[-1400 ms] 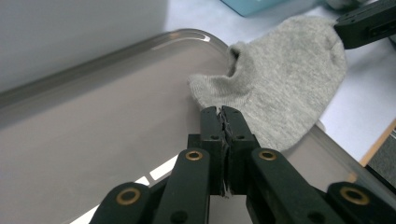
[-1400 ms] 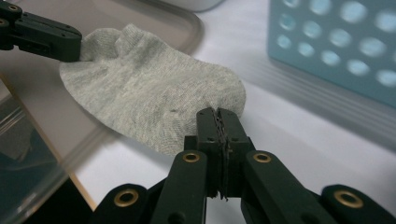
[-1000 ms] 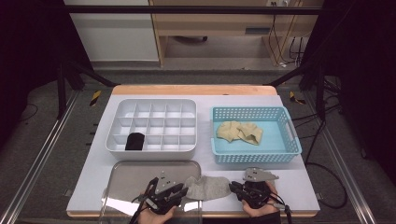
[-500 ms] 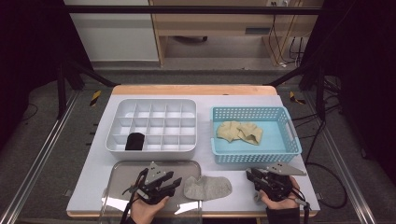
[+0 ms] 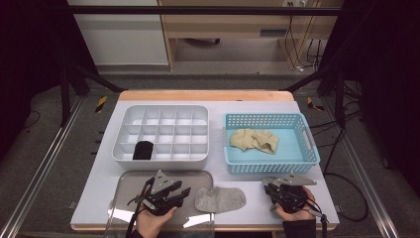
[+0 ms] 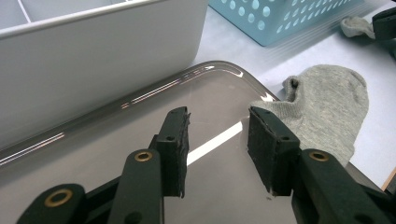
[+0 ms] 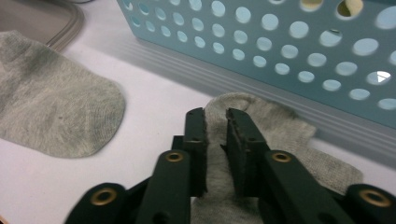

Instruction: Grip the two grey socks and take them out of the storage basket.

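The right gripper (image 7: 215, 122) has just been closing its jaws on a second grey sock (image 7: 261, 140) beside the blue perforated basket (image 5: 270, 163); the left gripper (image 6: 218, 133), jaws parted and holding nothing, hovers over the clear tray lid (image 5: 129, 183). One flat grey ankle sock (image 5: 220, 199) lies on the white counter (image 5: 247, 99), overlapping the lid's edge. Judging by this, pairing is just starting. One dark sock (image 5: 143, 149) sits in the white divided organiser (image 5: 163, 161); beige socks (image 5: 255, 140) wait.

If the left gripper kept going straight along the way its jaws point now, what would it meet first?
Probably the grey sock that overlaps the edge of the clear tray. The left gripper hangs open over that tray with nothing between its jaws; depth is hard to judge, so it might touch the tray first.
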The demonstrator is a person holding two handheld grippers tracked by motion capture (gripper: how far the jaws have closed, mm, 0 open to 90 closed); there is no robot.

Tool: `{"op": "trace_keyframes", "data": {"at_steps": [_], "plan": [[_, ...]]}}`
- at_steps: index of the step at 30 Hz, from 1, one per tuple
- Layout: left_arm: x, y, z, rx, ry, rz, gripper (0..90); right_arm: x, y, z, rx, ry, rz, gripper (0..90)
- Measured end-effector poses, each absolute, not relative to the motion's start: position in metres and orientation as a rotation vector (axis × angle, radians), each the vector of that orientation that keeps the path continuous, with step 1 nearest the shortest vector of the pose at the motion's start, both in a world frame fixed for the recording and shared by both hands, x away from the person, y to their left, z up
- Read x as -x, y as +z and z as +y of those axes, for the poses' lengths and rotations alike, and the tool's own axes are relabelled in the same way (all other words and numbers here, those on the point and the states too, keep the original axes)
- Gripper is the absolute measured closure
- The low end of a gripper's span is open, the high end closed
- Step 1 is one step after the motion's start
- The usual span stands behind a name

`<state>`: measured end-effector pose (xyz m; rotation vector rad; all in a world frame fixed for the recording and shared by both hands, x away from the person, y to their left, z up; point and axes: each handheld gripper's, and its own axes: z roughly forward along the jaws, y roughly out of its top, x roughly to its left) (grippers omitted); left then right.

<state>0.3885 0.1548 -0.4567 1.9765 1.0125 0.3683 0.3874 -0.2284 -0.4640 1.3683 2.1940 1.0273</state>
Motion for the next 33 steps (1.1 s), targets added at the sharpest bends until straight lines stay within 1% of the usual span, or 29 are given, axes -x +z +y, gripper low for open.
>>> {"op": "trace_keyframes", "data": {"at_steps": [1,4,8,11,15,20,22,25,29,33], "plan": [[-0.388,-0.457,0.155,-1.976,0.368,1.013,57.4,-0.387,-0.464,-0.229,-1.372,1.035,2.201,86.4],[-0.388,-0.457,0.155,-1.976,0.367,1.011,57.6,-0.387,-0.464,-0.229,-1.377,1.042,2.21,88.3],[-0.388,-0.456,0.155,-1.973,0.367,1.01,57.7,-0.386,-0.461,-0.228,-1.359,1.1,2.2,88.9],[-0.388,-0.456,0.155,-1.972,0.37,1.011,57.8,-0.382,-0.455,-0.224,-1.302,1.232,2.182,88.9],[-0.388,-0.455,0.155,-1.97,0.373,1.01,58.0,-0.378,-0.451,-0.207,-1.216,1.36,2.224,88.9],[-0.387,-0.454,0.156,-1.963,0.374,1.009,58.0,-0.379,-0.464,-0.183,-1.19,1.311,2.371,88.6],[-0.387,-0.453,0.157,-1.961,0.377,1.008,58.0,-0.38,-0.47,-0.18,-1.213,1.268,2.438,88.2],[-0.387,-0.453,0.157,-1.96,0.379,1.009,58.0,-0.382,-0.474,-0.179,-1.236,1.237,2.474,85.0],[-0.387,-0.453,0.157,-1.961,0.377,1.01,58.0,-0.38,-0.467,-0.183,-1.208,1.276,2.422,81.3],[-0.387,-0.453,0.158,-1.96,0.377,1.008,58.0,-0.38,-0.457,-0.195,-1.222,1.326,2.325,78.3]]}}
